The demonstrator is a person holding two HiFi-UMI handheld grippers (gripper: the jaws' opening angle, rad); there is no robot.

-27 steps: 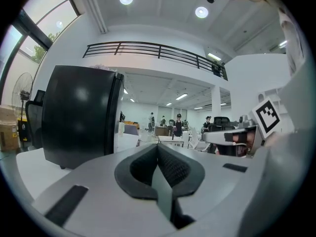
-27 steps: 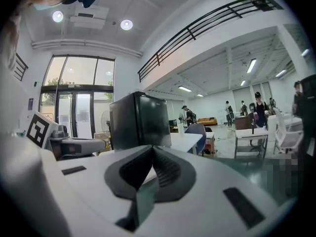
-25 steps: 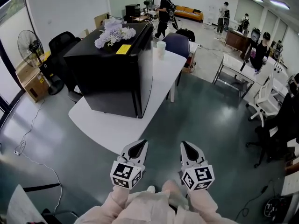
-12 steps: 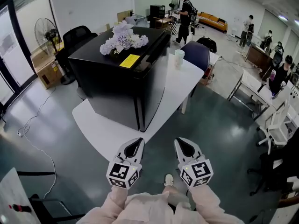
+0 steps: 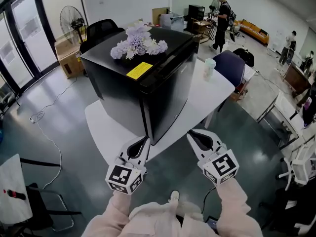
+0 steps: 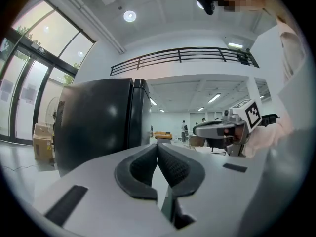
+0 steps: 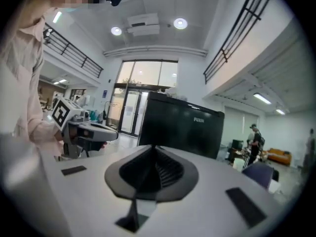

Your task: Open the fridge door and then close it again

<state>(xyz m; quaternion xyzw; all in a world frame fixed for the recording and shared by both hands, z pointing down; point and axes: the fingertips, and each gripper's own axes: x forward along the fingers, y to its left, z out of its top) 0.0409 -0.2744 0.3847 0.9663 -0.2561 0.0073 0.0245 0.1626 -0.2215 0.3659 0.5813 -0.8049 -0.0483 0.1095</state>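
Left gripper: jaws pressed together, nothing between them. It is held in front of the fridge, on the side-wall side of the fridge's near corner, and does not touch the fridge.

Right gripper: jaws likewise closed on themselves, empty. It is held on the door side of that same corner, also clear of the fridge. The two grippers are side by side with a gap between them, both pointing towards the fridge.

Fridge: a black compact unit standing on a white table. Its door sits flush with the body, shut.

On top of the fridge: a bunch of pale artificial flowers towards the rear, and a yellow label nearer the front edge.

On the table beyond the fridge's door side: a paper cup, upright, apart from the fridge. Past the cup, a blue chair.

Behind the fridge: a black office chair, a cardboard box and a standing fan. Well beyond the fridge, a person stands at a desk.
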